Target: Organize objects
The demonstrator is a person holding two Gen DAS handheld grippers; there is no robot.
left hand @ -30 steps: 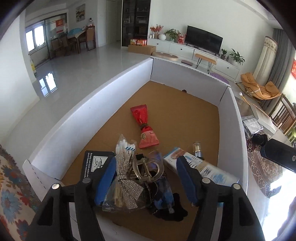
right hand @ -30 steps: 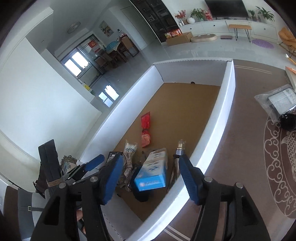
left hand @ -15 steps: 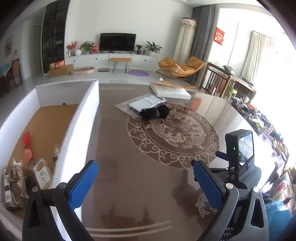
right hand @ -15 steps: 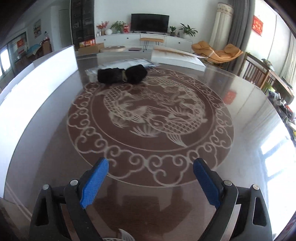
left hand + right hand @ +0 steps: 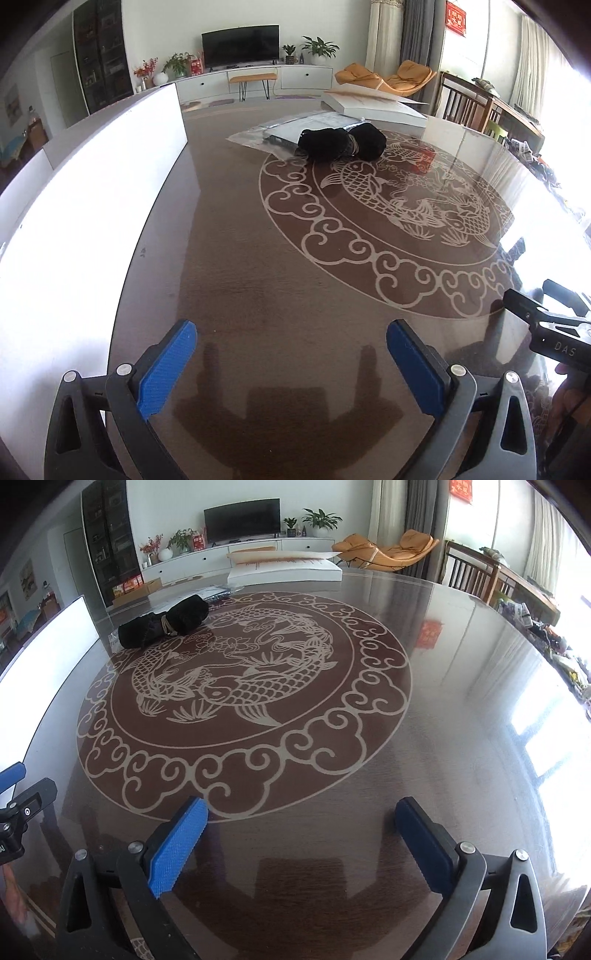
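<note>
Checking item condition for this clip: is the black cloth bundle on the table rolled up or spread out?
Rolled up. The black cloth bundle lies as a compact roll, cinched around its middle by a light cord, on the table.

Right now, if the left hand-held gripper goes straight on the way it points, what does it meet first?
Probably the bare glossy tabletop. The left hand-held gripper tilts downward, open and empty; the black cloth bundle lies much farther ahead.

home living room | television | lounge chair | potted plants
</note>
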